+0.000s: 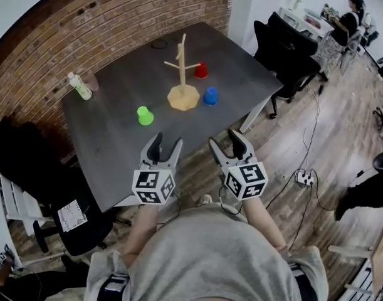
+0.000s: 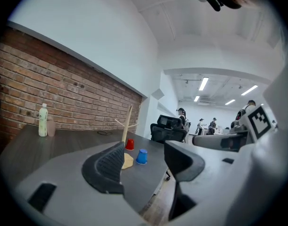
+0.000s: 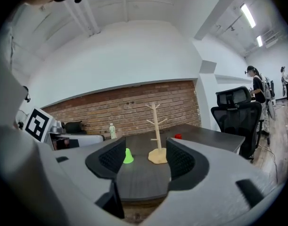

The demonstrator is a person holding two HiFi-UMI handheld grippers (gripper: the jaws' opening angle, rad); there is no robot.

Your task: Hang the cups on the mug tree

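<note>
1. Overhead, only the head view takes in all three cups. The green cup [image 1: 145, 115] is nearest, just ahead of the left gripper [image 1: 164, 148]. The blue cup [image 1: 210, 96] and red cup [image 1: 201, 70] sit farther ahead by the mug tree [image 1: 182, 74]. All three stand mouth-down on the bench [image 1: 116, 137]. The right gripper [image 1: 227, 146] is alongside the left at the bench's near edge.
2. Left gripper view: the left gripper [image 2: 144, 161] has its jaws wide apart and holds nothing. The blue cup [image 2: 142, 156] and red cup [image 2: 129, 144] show well ahead.
3. Right gripper view: the right gripper [image 3: 145, 161] is also wide open and empty. The green cup [image 3: 127, 156] and mug tree [image 3: 157, 135] stand well ahead.
</note>
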